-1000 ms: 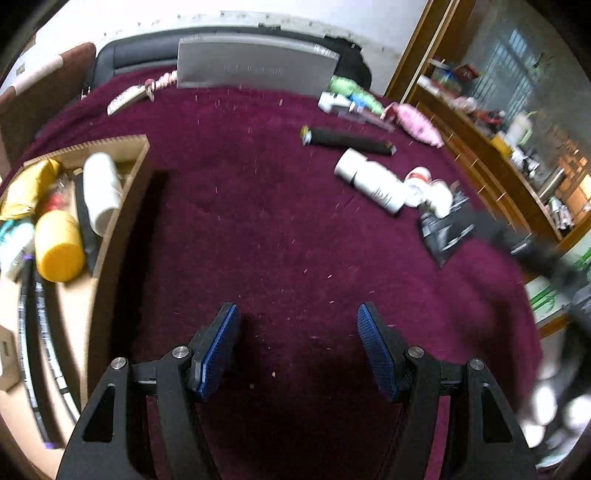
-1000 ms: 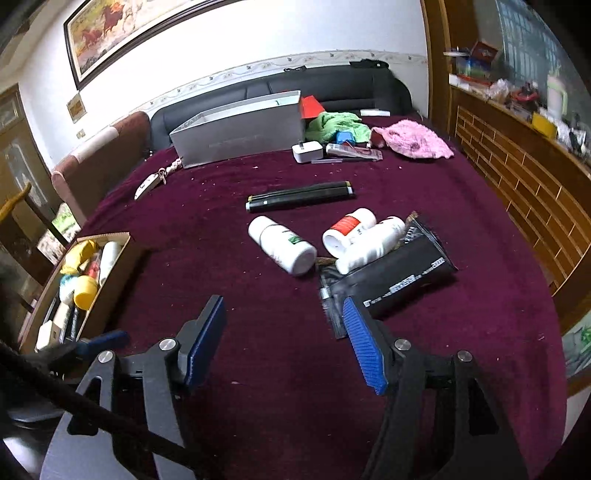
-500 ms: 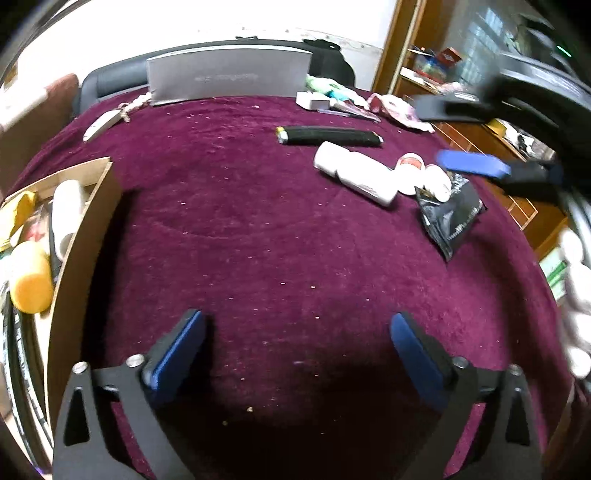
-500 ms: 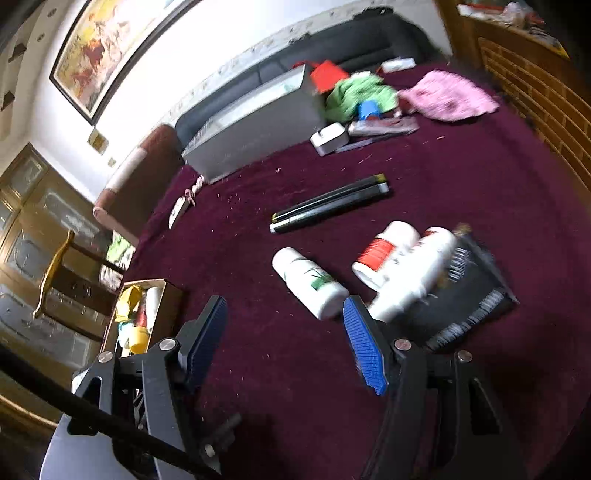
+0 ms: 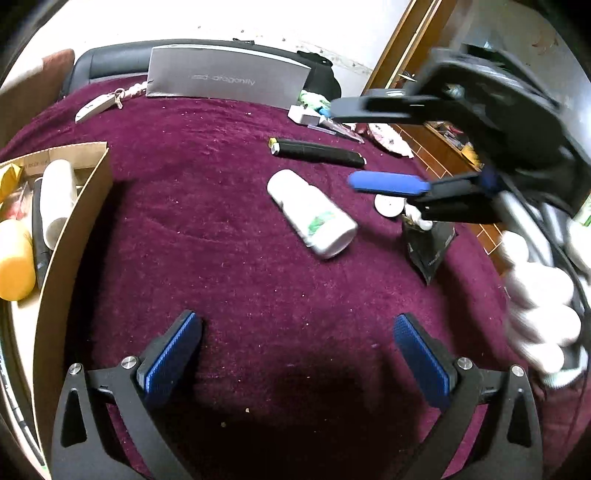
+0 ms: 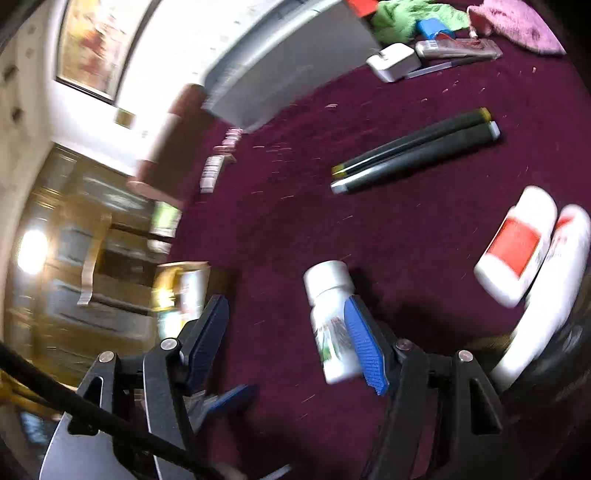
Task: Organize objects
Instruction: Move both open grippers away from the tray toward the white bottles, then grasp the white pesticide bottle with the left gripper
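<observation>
A white bottle with a green label (image 5: 314,214) lies on the maroon tablecloth (image 5: 221,258); it also shows in the right wrist view (image 6: 330,317). My right gripper (image 6: 288,332) is open, and its right finger overlaps the bottle; it reaches in from the right in the left wrist view (image 5: 384,147). My left gripper (image 5: 295,354) is open and empty, low over the cloth near the front. A cardboard box (image 5: 70,236) with bottles stands at the left. Two white bottles with red labels (image 6: 517,243) and a black pouch (image 5: 430,247) lie to the right.
Two black tubes (image 6: 413,155) lie beyond the bottles. A grey box (image 5: 225,79), a white adapter (image 6: 393,61), a green cloth (image 6: 406,18) and a pink cloth (image 6: 517,22) sit at the back. A key fob (image 5: 92,107) lies at back left.
My right gripper has swung down and left over the bottles, close to the green-label bottle. My left gripper has opened wider and the view has drawn nearer the cloth.
</observation>
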`<state>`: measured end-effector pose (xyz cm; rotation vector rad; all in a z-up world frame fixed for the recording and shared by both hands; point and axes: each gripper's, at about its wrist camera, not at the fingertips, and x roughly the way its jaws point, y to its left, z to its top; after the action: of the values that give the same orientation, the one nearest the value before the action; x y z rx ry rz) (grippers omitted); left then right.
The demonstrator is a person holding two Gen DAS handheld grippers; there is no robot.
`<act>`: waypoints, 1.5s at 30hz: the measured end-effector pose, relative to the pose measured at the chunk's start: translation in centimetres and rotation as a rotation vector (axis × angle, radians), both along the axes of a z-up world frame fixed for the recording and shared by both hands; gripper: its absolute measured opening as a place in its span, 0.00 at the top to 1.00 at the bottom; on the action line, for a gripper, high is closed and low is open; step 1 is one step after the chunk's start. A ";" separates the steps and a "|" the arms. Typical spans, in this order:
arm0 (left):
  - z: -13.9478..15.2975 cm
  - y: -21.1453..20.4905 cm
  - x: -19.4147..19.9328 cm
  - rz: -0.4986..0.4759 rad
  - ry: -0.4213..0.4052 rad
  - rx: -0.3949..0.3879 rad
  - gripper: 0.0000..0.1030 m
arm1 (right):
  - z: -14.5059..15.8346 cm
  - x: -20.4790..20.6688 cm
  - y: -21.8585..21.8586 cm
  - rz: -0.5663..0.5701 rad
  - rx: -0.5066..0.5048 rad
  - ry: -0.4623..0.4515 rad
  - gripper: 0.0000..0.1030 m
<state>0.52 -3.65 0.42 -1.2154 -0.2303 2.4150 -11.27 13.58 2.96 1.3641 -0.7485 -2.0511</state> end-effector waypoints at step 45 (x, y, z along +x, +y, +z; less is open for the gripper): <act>0.4 2.9 -1.4 0.012 -0.002 -0.261 0.72 | -0.2 7.7 13.5 -0.614 0.253 0.186 0.27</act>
<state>-0.88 -0.73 0.84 -1.3281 0.0805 2.5128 -3.62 27.10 2.80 1.1329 -0.9314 -2.7885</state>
